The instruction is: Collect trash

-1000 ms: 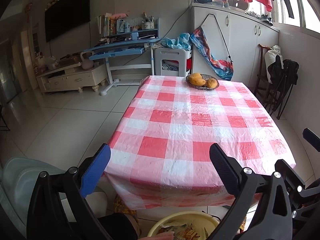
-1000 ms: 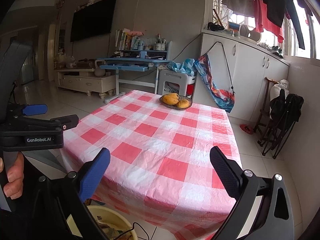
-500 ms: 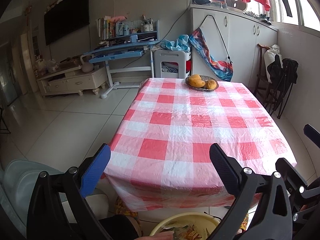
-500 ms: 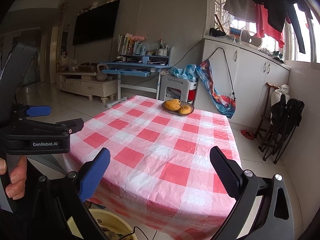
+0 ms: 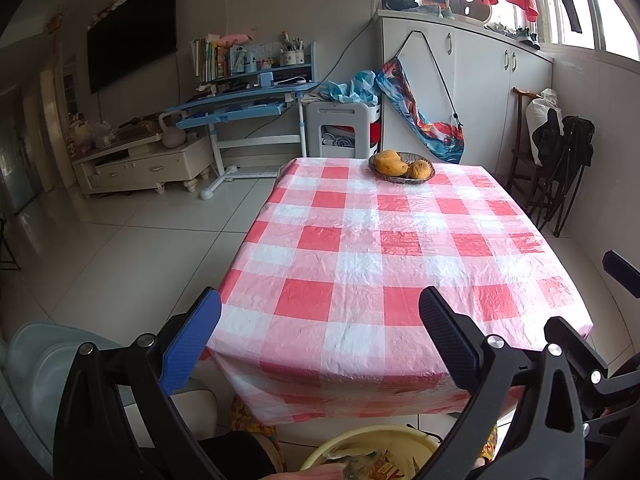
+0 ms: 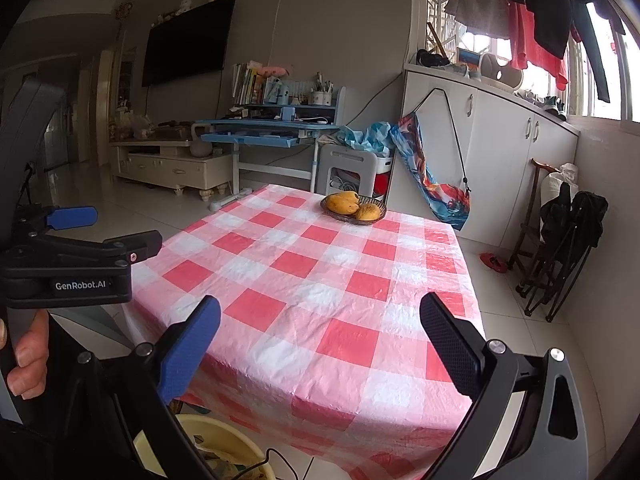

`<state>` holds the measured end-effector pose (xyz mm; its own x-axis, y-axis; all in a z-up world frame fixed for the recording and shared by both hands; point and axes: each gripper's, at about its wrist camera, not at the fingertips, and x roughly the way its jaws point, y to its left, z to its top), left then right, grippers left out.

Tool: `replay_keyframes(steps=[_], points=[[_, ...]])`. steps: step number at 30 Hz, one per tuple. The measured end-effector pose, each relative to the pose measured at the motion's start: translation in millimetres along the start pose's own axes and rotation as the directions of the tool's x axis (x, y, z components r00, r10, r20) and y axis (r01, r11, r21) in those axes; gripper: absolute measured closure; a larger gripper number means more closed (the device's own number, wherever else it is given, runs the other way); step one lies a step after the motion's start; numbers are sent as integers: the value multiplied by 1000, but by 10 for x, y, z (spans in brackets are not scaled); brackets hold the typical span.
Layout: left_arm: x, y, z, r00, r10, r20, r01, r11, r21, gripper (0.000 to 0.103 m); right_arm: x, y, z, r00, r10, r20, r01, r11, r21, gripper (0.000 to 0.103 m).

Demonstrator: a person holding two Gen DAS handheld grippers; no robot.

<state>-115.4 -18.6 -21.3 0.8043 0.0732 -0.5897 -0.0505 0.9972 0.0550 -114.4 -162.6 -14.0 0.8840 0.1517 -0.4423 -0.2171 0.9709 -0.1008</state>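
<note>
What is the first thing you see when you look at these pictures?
The big red-and-white checked tablecloth fills the middle. At its far end sits a basket of yellow-orange fruit. Close to the camera, the left tongs and right tongs both stand open and hold nothing, and a yellow bin with trash in it peeks in below the table's near edge.

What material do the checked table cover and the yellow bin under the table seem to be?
The table cover looks like thin plastic sheet: it shines and shows fine crinkles. The yellow bin seems moulded plastic, smooth and slightly matte; only its rim shows.
</note>
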Motion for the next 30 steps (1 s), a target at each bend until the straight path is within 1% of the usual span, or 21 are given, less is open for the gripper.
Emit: replay_keyframes(steps=[30], points=[[-3,-14,-3,1000,2,4,-2,1000,3,7,-44,-29,28,1000,-11,10,11,1000,-1,8]])
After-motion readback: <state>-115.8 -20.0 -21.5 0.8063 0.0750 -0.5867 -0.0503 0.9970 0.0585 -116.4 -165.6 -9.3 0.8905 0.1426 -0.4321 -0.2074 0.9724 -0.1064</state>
